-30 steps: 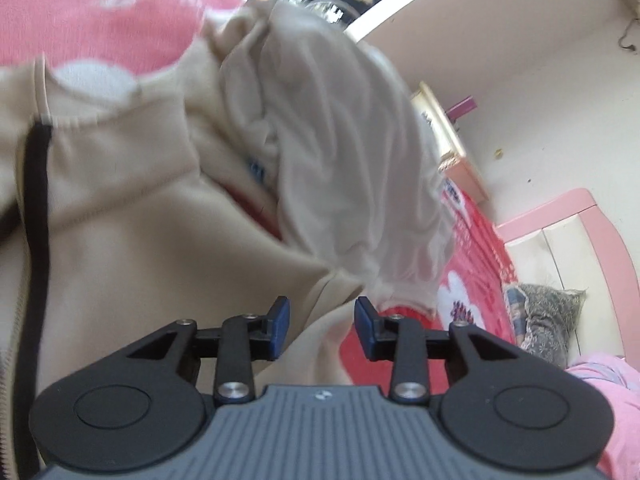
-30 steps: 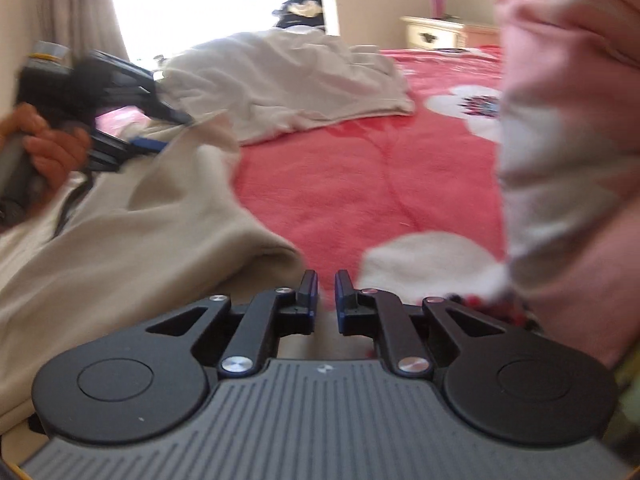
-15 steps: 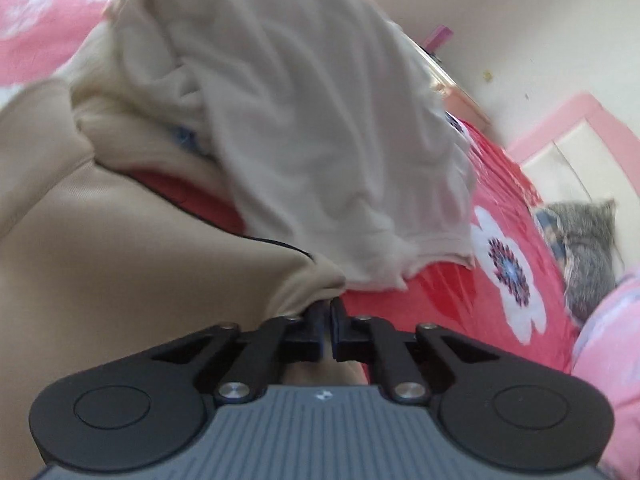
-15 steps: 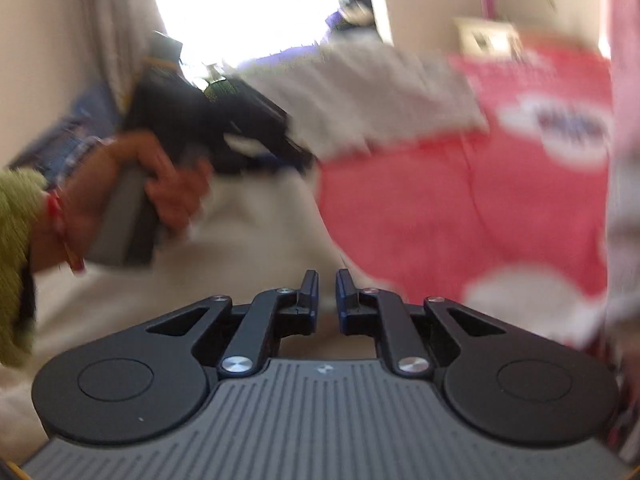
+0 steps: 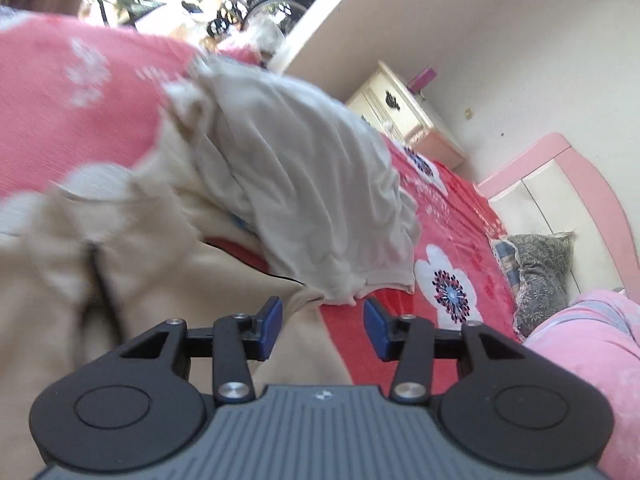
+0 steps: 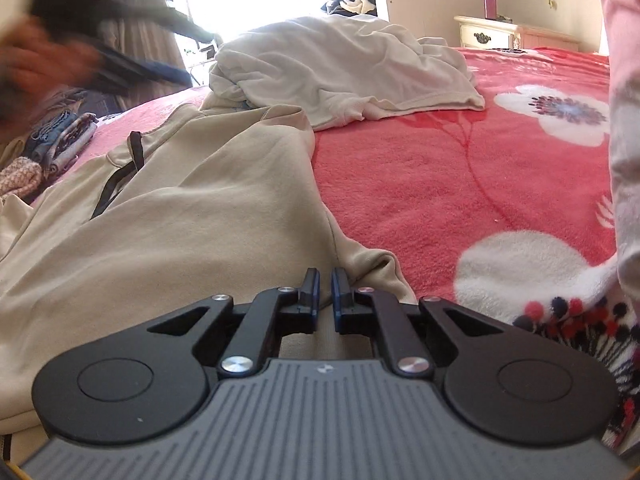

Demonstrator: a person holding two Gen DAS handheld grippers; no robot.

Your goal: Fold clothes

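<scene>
- Right gripper (image 6: 325, 285): jaws nearly together, pinching the hem of the beige jacket (image 6: 192, 216) at the near edge of the bed.
- Left gripper (image 5: 322, 314): jaws opening, nothing between the pads; it hangs above the jacket, with a fold of beige cloth (image 5: 160, 280) and blanket showing below the gap.
- In the right view the left gripper (image 6: 120, 52) is a dark blur at upper left, held in a hand (image 6: 36, 64), clear of the cloth.
- Jacket lies spread on the red floral blanket (image 6: 460, 184), black drawstring (image 6: 120, 176) running down its left side.
- White shirt (image 6: 340, 68) crumpled just behind the jacket, touching its far edge.
- Folded clothes pile (image 6: 52, 140) at far left, off the jacket.
- Pink fleece (image 6: 624, 120) hangs along the right edge.
- Grey pillow (image 5: 536, 272) near the pink headboard (image 5: 580, 184).
- Cream nightstand (image 6: 496, 36) against the far wall.
</scene>
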